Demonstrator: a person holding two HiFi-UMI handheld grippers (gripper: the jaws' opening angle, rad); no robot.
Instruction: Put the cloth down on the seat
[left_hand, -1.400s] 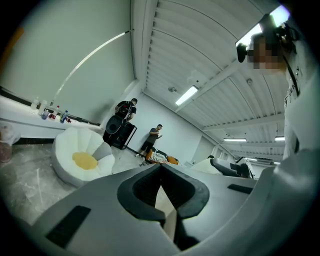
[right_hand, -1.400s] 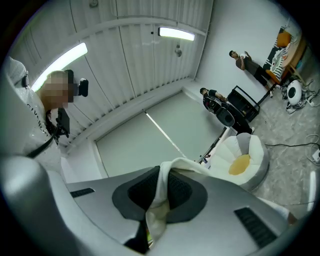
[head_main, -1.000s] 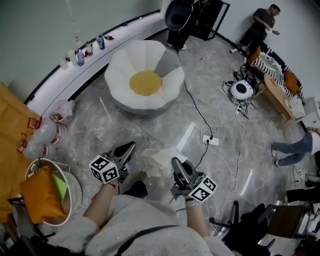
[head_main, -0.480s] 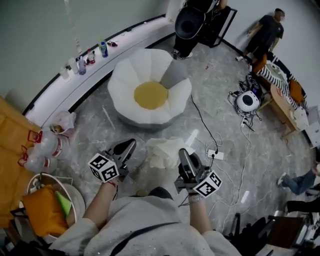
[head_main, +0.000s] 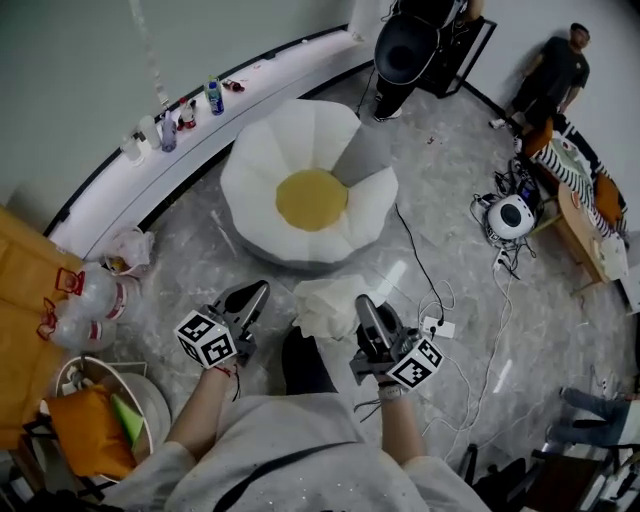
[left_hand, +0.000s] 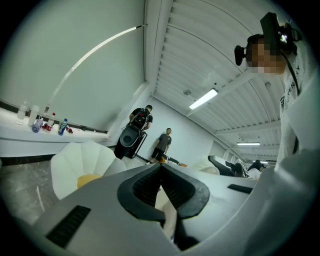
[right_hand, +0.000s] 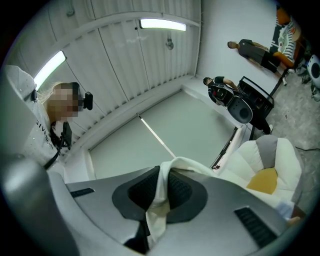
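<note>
Cloth (head_main: 328, 305) pinched in the right gripper (head_main: 362, 305) hangs in a pale, crumpled bunch over the grey floor, short of the flower-shaped chair (head_main: 255, 165) where it is meant to go. The right gripper view shows the fabric squeezed between the dark pads and spilling out over the top. The left gripper (head_main: 258, 295) is held just beside the bundle with its jaws pressed together at the tips. A pale sliver shows behind its pads, but the head view shows a gap between it and the cloth, so it looks empty.

The yellow seat (head_main: 312, 198) lies straight ahead – up the head view, about midway between the two grippers and well apart from both. The bunch spreads sideways from the right gripper toward the left one, so the right hand would likely have to carry it forward over the near white petals before letting go.

Only bare floor lies in between. A power strip (head_main: 437, 327) and its cables trail off to the right, bottles (head_main: 190, 100) line the curved ledge behind the chair, and a black speaker (head_main: 405, 50) stands beyond it – none of them in the way.
</note>
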